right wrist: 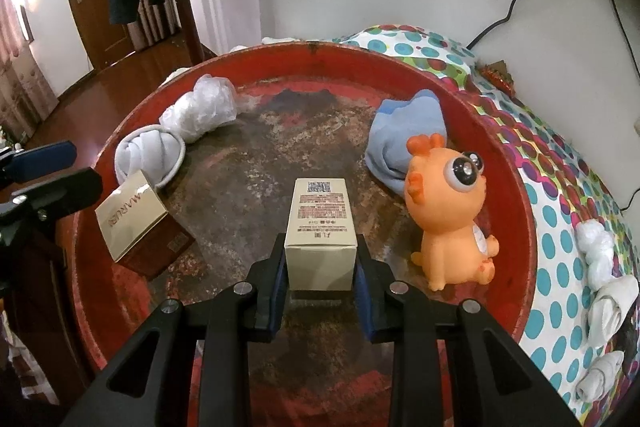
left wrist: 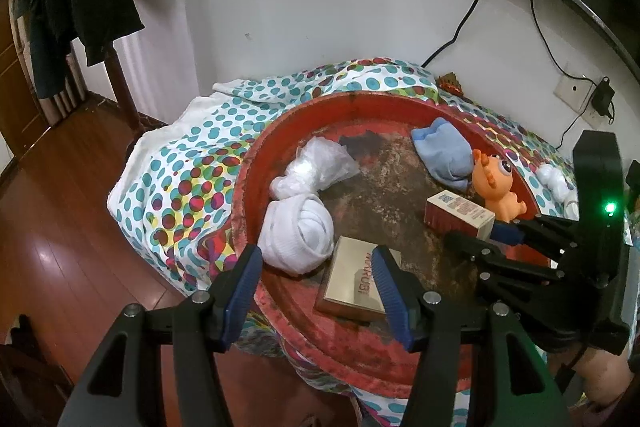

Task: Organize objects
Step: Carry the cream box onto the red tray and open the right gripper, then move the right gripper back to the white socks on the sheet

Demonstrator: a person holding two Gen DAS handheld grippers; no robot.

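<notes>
**Tray mostly filled, rolled cloths still outside**

The red round tray (right wrist: 516, 163) on the dotted cloth (left wrist: 192, 163) already holds 6 things: a white rolled sock (left wrist: 298, 231), a clear plastic bag (left wrist: 316, 167), a blue cloth (right wrist: 404, 139), an orange toy animal (right wrist: 448, 211), a gold box (left wrist: 356, 277) lying flat near the front rim, and a tall cream box (right wrist: 320, 231).

The right tongs (right wrist: 320, 275) are clenched on the near end of the tall cream box, which lies in the middle of the tray just left of the toy; whether it rests on the tray floor or hangs just above it is hard to tell. The left tongs (left wrist: 316, 283) stand released and wide, empty, at the tray's near edge, with 1 finger over the gold box.

What looks left: letting go of the cream box, then the white rolled cloths (right wrist: 600, 267), at least 3, lying on the dotted cloth outside the tray on its right side. A small brown and red item (right wrist: 498, 73) by the wall is also outside. My guess is well past halfway.
</notes>
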